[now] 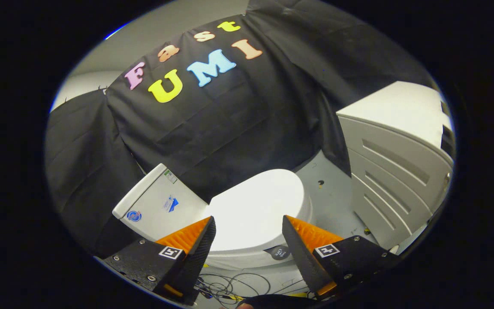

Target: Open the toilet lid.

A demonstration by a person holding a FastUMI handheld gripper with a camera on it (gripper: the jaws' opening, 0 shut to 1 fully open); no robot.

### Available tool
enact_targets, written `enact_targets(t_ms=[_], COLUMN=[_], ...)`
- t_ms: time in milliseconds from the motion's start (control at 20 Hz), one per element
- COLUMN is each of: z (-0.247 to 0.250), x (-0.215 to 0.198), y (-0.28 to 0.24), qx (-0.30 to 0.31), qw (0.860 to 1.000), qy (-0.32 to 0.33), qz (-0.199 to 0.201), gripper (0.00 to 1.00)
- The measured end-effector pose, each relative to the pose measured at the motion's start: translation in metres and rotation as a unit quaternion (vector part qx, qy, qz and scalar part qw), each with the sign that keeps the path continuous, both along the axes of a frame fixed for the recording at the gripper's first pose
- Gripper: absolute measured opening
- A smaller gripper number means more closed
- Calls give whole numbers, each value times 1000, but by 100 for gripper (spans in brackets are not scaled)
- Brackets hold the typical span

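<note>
Black cloth draped the booth's back and side walls, and we held our place above a pale grey floor. Beside the cloth stood a tall grey-white plastic cabinet with slanted louvre slots. Nearer us sat the white ceramic toilet, its boxy cistern against the cloth and its smooth white oval plastic lid lying shut and flat over the bowl, just ahead of and partly between our fingers. We judged the lid's long axis to run from the hinge at the cistern out to the rounded front edge nearest the cabinet, so it would swing up and back toward the cistern. It looked light, rigid and glossy, likely slippery, and we thought the best hold was under the overhanging front rim, well away from the hinge. A small round dark button-like disc sat on the bowl's near side. Thin black cables tangled on the floor below. Our gripper hung spread wide, pinching nothing.
</note>
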State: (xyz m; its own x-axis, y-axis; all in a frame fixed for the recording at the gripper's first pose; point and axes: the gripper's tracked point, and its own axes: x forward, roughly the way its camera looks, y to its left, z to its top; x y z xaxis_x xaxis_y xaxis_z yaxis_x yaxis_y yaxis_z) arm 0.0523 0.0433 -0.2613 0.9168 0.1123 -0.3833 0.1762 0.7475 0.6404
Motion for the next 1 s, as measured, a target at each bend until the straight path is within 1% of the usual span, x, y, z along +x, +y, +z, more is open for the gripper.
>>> enact_targets(t_ms=[200, 350, 450, 600, 750, 900, 1000], z=[-31, -65, -95, -128, -143, -157, -167], x=[8, 6, 3, 0, 2, 11, 12], y=[13, 19, 21, 18, 9, 13, 22], qx=[74, 124, 155, 177, 198, 220, 235], qw=[997, 990, 984, 977, 970, 965, 963], qy=[4, 29, 56, 77, 80, 82, 76], qz=[-24, -53, -71, -94, -116, -118, -105], gripper=[96, 96, 96, 96, 95, 94, 94])
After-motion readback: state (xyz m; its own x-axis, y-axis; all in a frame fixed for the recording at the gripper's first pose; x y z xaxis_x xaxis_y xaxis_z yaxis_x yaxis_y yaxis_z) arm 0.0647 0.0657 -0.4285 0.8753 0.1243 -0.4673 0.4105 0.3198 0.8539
